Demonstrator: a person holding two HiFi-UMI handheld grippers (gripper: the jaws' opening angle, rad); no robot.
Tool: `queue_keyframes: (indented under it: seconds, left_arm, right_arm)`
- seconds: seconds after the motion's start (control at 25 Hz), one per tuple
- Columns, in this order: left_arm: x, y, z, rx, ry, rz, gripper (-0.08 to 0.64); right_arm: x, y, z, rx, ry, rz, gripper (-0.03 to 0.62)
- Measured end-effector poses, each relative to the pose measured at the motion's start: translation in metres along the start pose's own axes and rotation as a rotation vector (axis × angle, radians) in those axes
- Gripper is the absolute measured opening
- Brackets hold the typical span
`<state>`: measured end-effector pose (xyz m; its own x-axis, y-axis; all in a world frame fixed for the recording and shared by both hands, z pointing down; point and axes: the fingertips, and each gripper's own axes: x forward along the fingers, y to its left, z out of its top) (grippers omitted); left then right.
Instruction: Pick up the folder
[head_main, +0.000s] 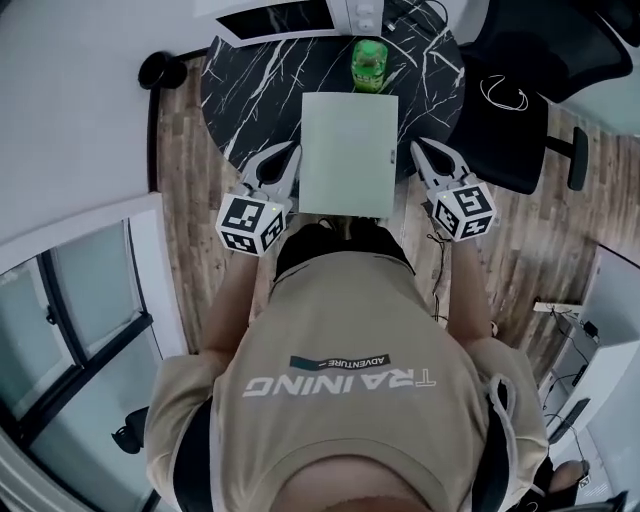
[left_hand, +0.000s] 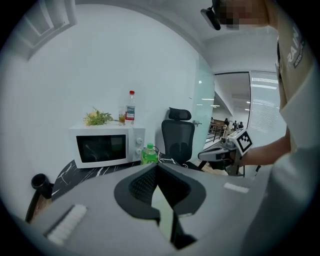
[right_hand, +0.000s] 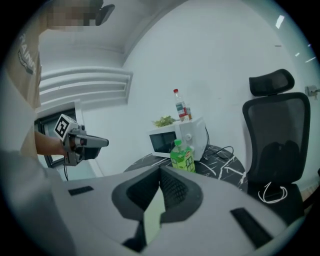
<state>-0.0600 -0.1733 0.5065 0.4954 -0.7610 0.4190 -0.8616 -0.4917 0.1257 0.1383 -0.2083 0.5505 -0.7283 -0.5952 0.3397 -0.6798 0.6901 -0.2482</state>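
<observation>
At the near edge of the black marbled table (head_main: 240, 100), I am holding my left gripper (head_main: 296, 149) and right gripper (head_main: 415, 146) clenched shut and empty, their tips just beside the left and right sides of the pale green folder (head_main: 348, 150) lying there. Beyond the folder a green bottle (head_main: 370, 65) is standing, and a white microwave (head_main: 300, 15) is sitting at the far edge.

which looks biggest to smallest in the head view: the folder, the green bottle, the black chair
1. black chair, largest
2. folder, though it may be nearer the camera
3. green bottle, clearly smallest
</observation>
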Motion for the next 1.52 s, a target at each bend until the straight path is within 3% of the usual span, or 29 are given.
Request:
queue_keyframes:
  seconds: [0.24, 0.64, 0.96, 1.2, 1.52]
  left_arm:
    - [0.011, 0.018, 0.003, 0.017, 0.018, -0.015, -0.003]
    - [0.02, 0.056, -0.011, 0.06, 0.022, -0.125, -0.003]
    - [0.044, 0.071, -0.04, -0.006, 0.06, -0.239, -0.003]
    - [0.054, 0.058, -0.037, 0.006, 0.069, -0.289, -0.003]
    - [0.064, 0.042, -0.057, -0.055, 0.124, -0.286, -0.003]
  right_arm:
    - [0.016, 0.0, -0.007, 0.027, 0.028, 0.002, 0.008]
    - [0.028, 0.014, 0.007, 0.06, 0.055, -0.156, 0.008]
    - [0.051, 0.025, 0.003, -0.022, 0.136, -0.23, 0.008]
    - [0.051, 0.024, -0.016, 0.013, 0.183, -0.235, 0.008]
    - [0.052, 0.016, -0.034, 0.011, 0.228, -0.183, 0.008]
